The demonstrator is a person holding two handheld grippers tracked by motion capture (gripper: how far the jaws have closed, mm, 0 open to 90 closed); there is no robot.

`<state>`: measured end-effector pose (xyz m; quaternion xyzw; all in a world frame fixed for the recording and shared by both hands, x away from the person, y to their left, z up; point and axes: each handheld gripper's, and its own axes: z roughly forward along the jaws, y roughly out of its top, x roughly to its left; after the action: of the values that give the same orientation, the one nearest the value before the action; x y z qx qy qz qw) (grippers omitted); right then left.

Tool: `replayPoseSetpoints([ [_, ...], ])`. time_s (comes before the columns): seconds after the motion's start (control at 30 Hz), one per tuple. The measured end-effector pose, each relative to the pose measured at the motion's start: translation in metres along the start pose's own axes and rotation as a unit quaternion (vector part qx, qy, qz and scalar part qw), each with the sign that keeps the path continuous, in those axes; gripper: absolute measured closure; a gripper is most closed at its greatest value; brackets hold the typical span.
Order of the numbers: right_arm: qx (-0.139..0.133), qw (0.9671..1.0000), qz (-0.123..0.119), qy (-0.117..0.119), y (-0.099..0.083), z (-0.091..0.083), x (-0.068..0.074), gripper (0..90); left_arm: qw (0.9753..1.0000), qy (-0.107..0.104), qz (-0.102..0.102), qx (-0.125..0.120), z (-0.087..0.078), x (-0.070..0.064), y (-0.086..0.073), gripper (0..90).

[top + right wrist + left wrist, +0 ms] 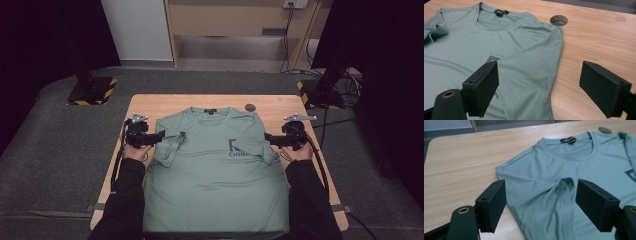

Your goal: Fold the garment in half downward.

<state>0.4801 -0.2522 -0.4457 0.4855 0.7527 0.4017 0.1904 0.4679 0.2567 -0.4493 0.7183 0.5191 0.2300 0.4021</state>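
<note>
A green T-shirt [215, 175] lies front up on the wooden table [165, 102], collar at the far side, with a dark print on its chest. Both sleeves are folded inward onto the body. My left gripper [159, 136] is open at the shirt's left edge. In the left gripper view its jaws [540, 205] straddle the folded left sleeve [565, 187] without touching it. My right gripper [270, 138] is open at the right edge, and its jaws [541, 87] stand either side of the folded right sleeve's [536, 60] border, one over cloth, one over bare wood.
A round cable grommet [250, 107] sits in the tabletop just beyond the shirt's right shoulder. Bare wood runs along both sides and the far edge. Two stand bases with yellow-black tape [92, 91] rest on the grey floor beyond the table.
</note>
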Motion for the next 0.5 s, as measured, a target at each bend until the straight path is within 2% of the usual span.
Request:
replayPoseSetpoints([
  [0.23, 0.003, 1.0, -0.003, 0.0, 0.006, 0.012, 0.002, 16.3, 1.0, 0.001, 0.0, -0.005, 0.003, 0.003, 0.007, 23.6],
  [0.37, 0.005, 1.0, -0.002, 0.003, 0.01, 0.019, 0.002, 16.5, 0.9999, -0.004, -0.011, -0.009, 0.007, 0.005, 0.007, 23.7],
  [0.5, 0.003, 1.0, 0.001, 0.004, 0.013, 0.027, 0.002, 17.4, 0.9999, 0.004, -0.011, -0.001, 0.014, 0.009, 0.007, 23.7],
])
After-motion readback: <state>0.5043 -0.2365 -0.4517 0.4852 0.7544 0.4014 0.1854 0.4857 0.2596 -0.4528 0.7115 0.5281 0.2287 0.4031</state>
